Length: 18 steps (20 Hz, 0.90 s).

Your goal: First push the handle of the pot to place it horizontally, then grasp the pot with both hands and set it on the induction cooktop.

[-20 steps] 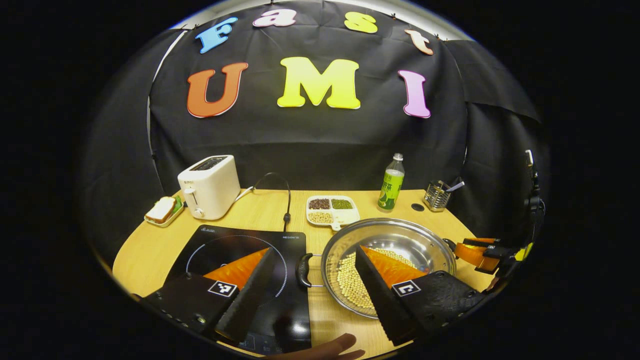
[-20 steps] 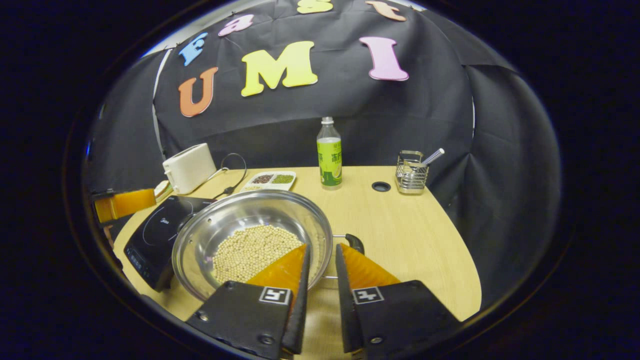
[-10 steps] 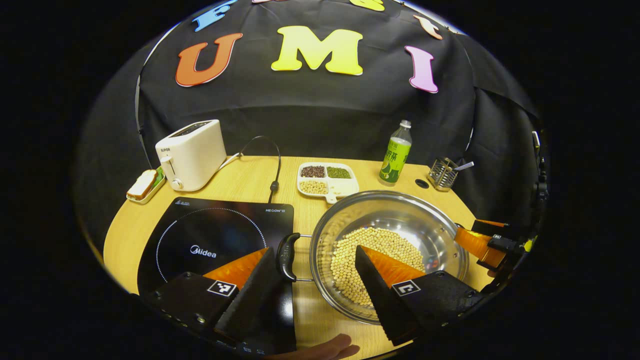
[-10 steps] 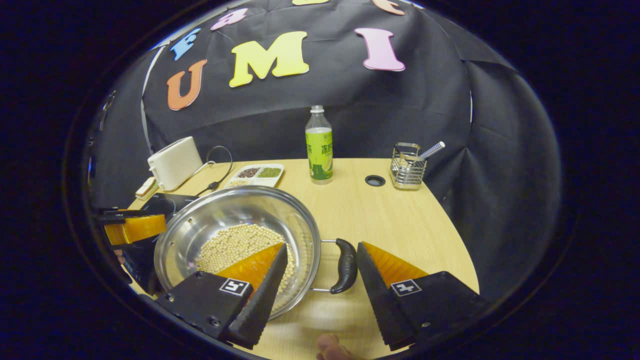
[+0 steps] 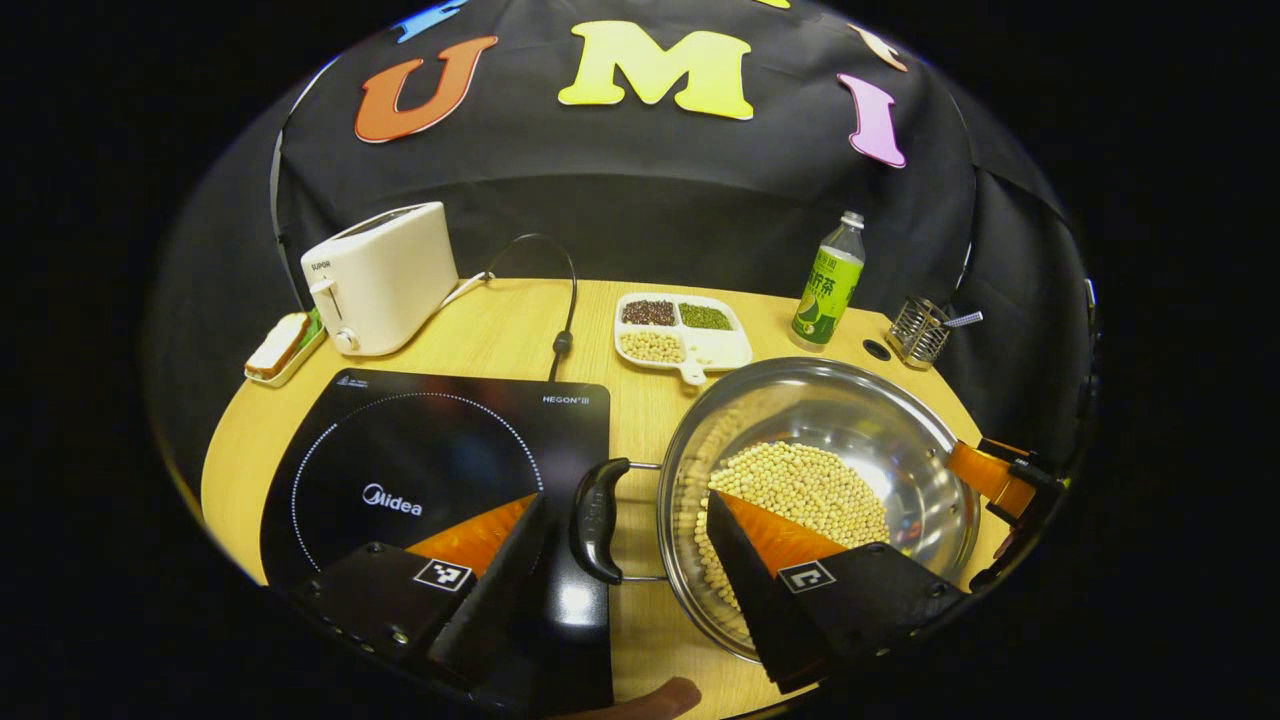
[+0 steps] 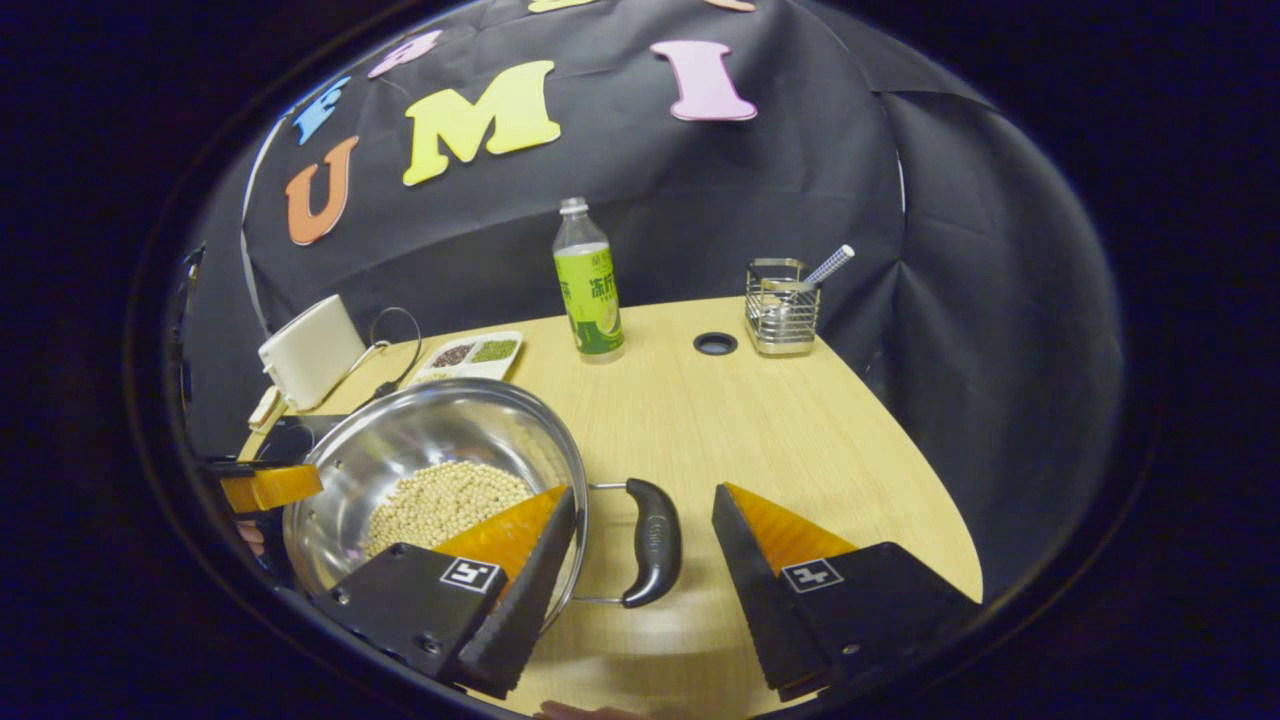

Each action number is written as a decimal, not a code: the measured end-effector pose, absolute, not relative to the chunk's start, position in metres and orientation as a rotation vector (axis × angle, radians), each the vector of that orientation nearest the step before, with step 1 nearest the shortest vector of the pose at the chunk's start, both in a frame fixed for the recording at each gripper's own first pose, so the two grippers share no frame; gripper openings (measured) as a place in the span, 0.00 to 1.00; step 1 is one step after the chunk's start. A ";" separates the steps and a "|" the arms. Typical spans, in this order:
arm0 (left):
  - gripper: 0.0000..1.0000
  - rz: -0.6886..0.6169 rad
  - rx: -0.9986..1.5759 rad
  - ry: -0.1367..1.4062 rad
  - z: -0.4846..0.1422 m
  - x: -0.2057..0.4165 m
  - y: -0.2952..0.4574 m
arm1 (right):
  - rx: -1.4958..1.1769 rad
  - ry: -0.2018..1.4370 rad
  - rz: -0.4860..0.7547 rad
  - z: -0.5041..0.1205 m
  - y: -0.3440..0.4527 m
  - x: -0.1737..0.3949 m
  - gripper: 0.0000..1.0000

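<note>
The steel pot (image 5: 830,410) with soybeans in it stands on the wooden table, just right of the black induction cooktop (image 5: 430,470). Its two black handles point left and right. My left gripper (image 5: 628,500) is open, and the left handle (image 5: 597,520) lies between its fingers without touching them. In the right gripper view the pot (image 6: 420,430) is at lower left. My right gripper (image 6: 643,492) is open around the right handle (image 6: 650,540); its left finger reaches over the rim. Each gripper also appears at the pot's far side in the other's view, the right gripper (image 5: 990,475) and the left gripper (image 6: 265,485).
At the back stand a white toaster (image 5: 380,275) with its cable (image 5: 560,300), a divided dish of beans (image 5: 680,335), a green bottle (image 5: 828,285) and a wire holder (image 5: 920,335). A small plate with a sandwich (image 5: 280,345) sits far left. The table has a cable hole (image 6: 712,343).
The right gripper went from nearly shut to open and shifted right, so it now straddles the right handle. The left gripper moved in until the left handle lay between its fingers.
</note>
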<state>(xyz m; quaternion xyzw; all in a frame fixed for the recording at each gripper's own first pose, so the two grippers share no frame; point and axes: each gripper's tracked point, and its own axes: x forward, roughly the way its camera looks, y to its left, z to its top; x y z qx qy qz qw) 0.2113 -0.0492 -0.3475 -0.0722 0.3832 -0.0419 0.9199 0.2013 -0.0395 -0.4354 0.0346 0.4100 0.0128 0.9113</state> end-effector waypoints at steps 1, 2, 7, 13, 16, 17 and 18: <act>0.94 -0.107 -0.155 0.797 -0.349 0.211 -0.054 | 0.077 0.838 0.032 -0.434 -0.037 0.203 0.87; 0.97 -0.092 -0.132 0.802 -0.349 0.210 -0.049 | 0.082 0.831 0.032 -0.434 -0.037 0.205 0.86; 0.65 -0.090 -0.151 0.799 -0.354 0.215 -0.043 | 0.085 0.847 0.041 -0.440 -0.034 0.205 0.75; 0.59 -0.102 -0.149 0.800 -0.353 0.216 -0.043 | 0.074 0.866 0.056 -0.442 -0.032 0.203 0.65; 0.58 -0.107 -0.134 0.798 -0.354 0.216 -0.042 | 0.058 0.888 0.045 -0.444 -0.032 0.202 0.64; 0.58 -0.112 -0.132 0.801 -0.354 0.217 -0.042 | 0.053 0.893 0.044 -0.445 -0.032 0.202 0.65; 0.58 -0.112 -0.138 0.808 -0.354 0.216 -0.042 | 0.049 0.897 0.045 -0.444 -0.032 0.202 0.66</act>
